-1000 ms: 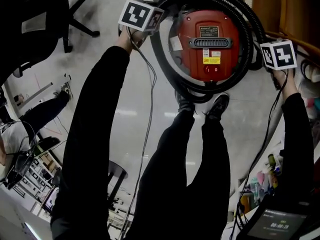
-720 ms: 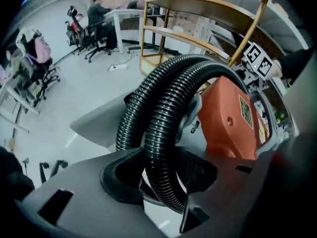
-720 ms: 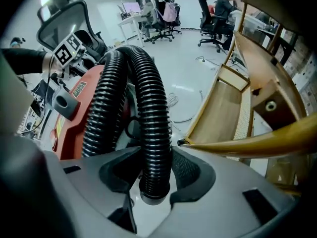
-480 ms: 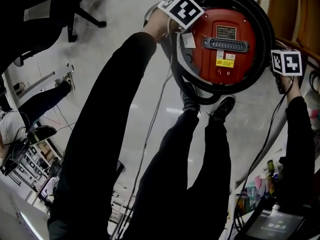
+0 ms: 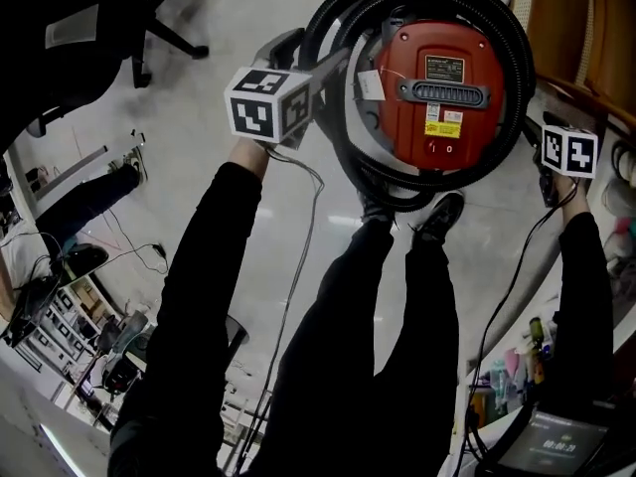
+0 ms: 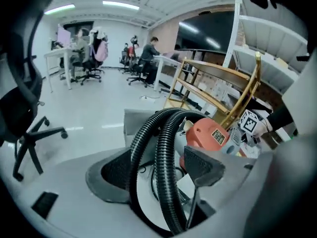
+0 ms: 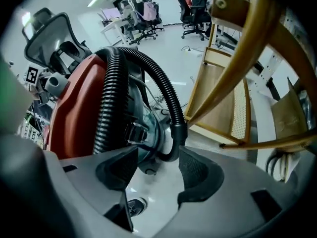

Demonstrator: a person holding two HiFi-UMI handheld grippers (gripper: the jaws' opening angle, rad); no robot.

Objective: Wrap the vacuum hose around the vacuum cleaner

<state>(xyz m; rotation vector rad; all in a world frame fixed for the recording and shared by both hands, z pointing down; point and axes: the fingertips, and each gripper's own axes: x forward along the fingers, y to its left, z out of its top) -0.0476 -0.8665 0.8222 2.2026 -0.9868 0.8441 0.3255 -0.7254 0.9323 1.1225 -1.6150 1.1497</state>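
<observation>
Vacuum hose [image 5: 517, 58] sits coiled round the red vacuum cleaner [image 5: 437, 117] at your feet. Your left gripper [image 6: 156, 170] just opened, with two coils loose between its jaws. Your right gripper [image 7: 151, 165] also just opened and is empty. Likely letting the wrap settle.

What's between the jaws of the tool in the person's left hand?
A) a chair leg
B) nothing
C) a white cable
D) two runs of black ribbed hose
D: in the left gripper view, the left gripper has two runs of hose between its jaws, which have just been opening.
</observation>
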